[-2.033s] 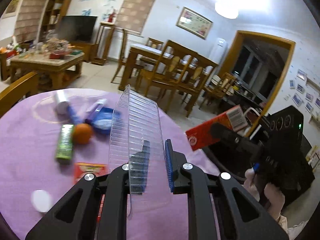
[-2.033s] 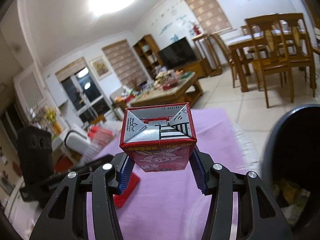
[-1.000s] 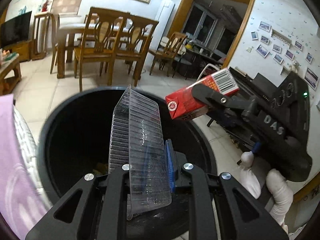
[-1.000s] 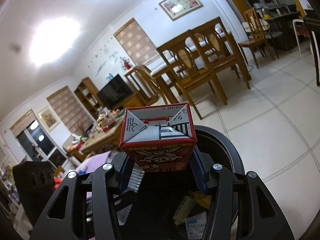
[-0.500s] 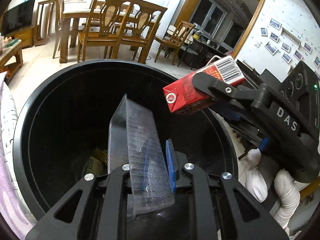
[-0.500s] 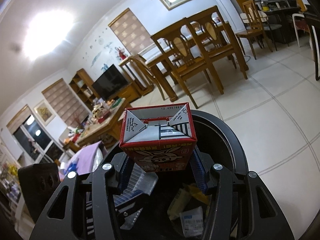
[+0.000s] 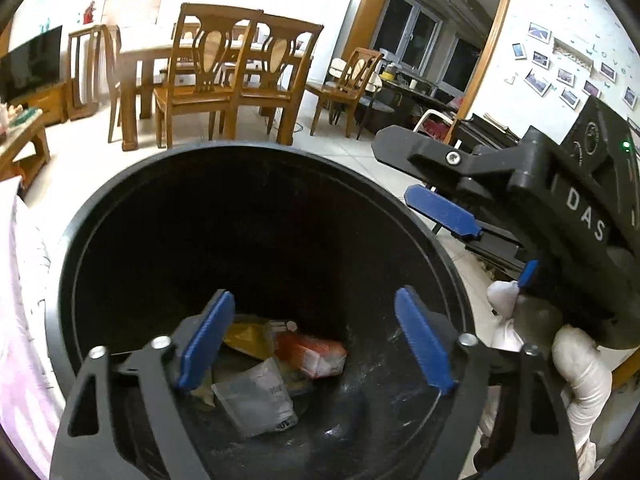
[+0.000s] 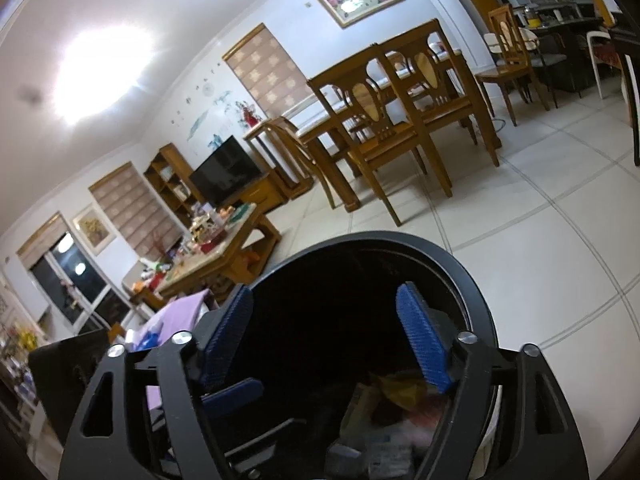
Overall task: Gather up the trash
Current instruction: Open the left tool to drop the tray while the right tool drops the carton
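Left gripper (image 7: 314, 336): we see jaws just opened, empty, over the bin (image 7: 72, 248).
Right gripper (image 8: 326, 336): likewise just opened, empty.
Carton (image 7: 310, 354): inside.

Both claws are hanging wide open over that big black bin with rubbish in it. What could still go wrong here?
Two things, I think. The left gripper and right gripper, whose jaws have both just been opening with nothing between them, hang close together over the round black plastic bin, so they might bump as they pull back. The left one also sits low inside the rim and could catch it, perhaps tipping the bin and spilling the red drink carton and the other wrappers.
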